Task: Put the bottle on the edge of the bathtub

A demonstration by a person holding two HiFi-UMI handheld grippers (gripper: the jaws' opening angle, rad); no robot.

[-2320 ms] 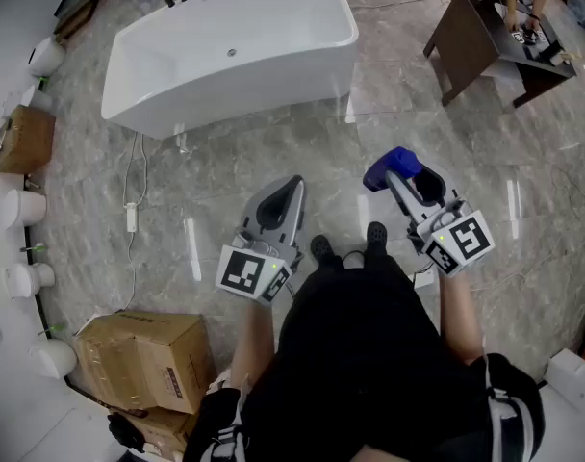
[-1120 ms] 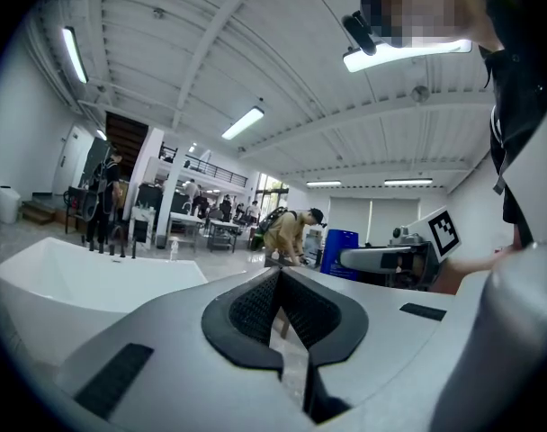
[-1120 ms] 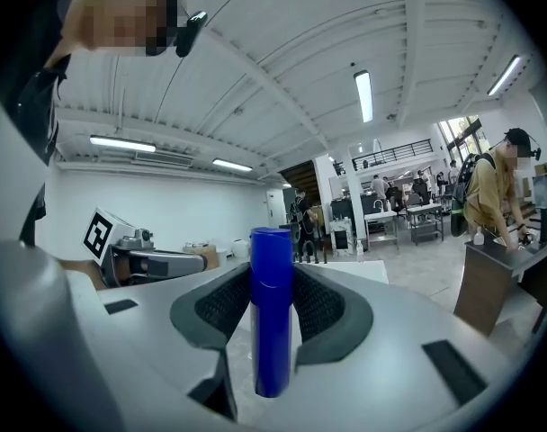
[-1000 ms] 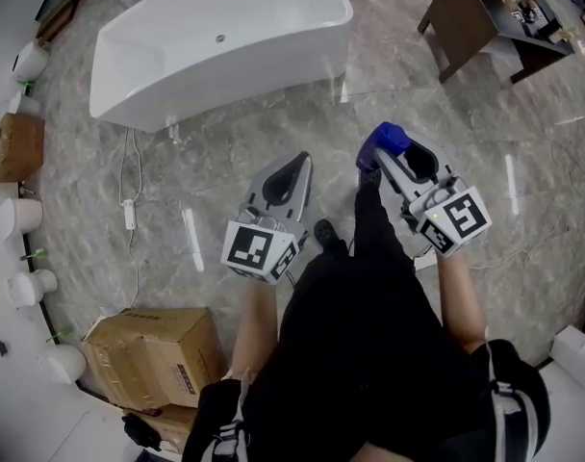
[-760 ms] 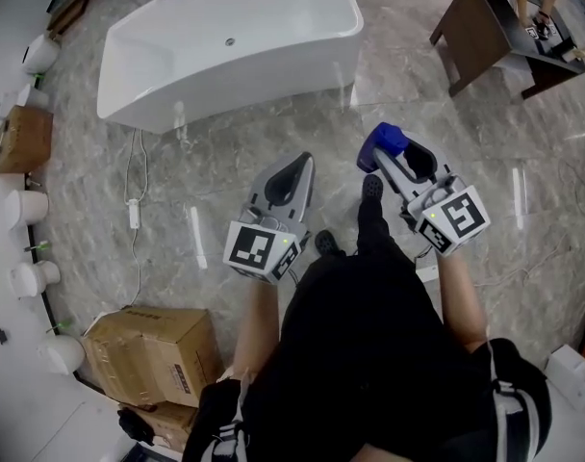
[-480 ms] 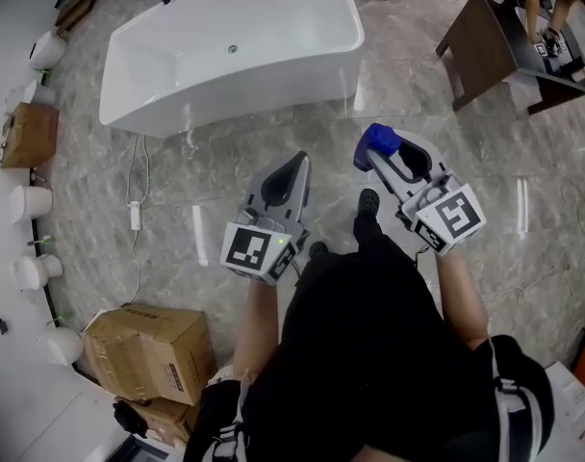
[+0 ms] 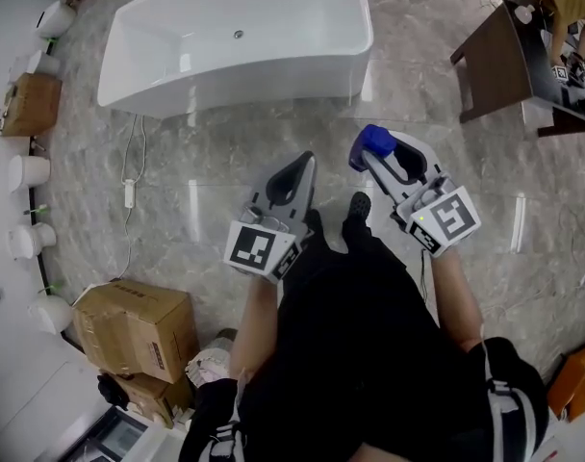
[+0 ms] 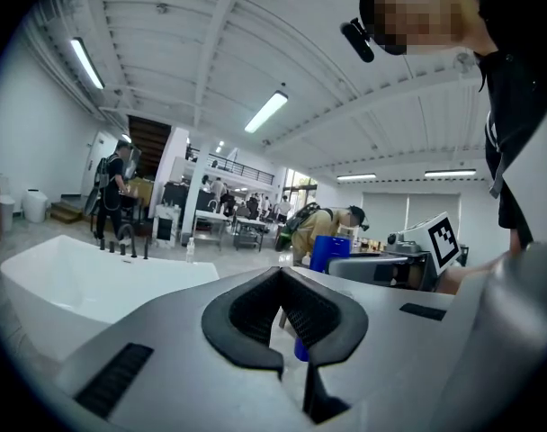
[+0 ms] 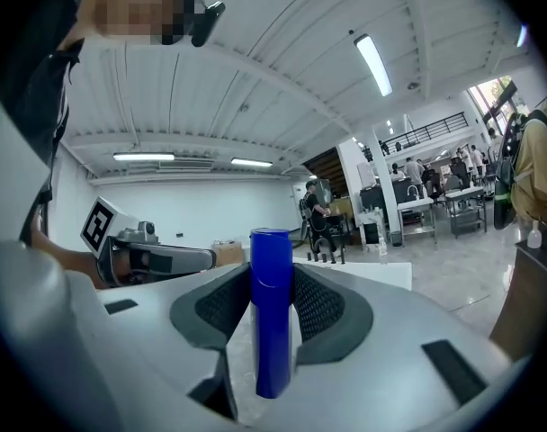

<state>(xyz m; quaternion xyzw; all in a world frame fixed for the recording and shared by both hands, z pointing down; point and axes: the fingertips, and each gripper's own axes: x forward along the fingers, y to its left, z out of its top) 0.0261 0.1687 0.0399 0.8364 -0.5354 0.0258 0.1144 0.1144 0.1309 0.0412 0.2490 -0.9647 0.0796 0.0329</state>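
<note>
Right gripper (image 7: 377, 152) clamped on blue bottle (image 9: 272, 322), well apart from bathtub (image 7: 259, 73); left gripper (image 7: 300, 165) jaws together, empty; cardboard box (image 7: 129, 320) print illegible

Right gripper (image 7: 377, 154) holds blue bottle (image 7: 369, 141) over marble floor (image 7: 206, 152); left gripper (image 7: 301, 165) alongside; white bathtub (image 7: 264, 77) well apart ahead.

Blue cylindrical bottle (image 9: 272, 313), plain, upright, pinched between the right fingers (image 9: 320, 306); flat top above the pads, lower end below them. White bathtub (image 7: 273, 65), long, with a rounded rim and a drain inside, well ahead of the fingers and a bit to their left. Bottle well apart from tub, not yet on its edge.
</note>
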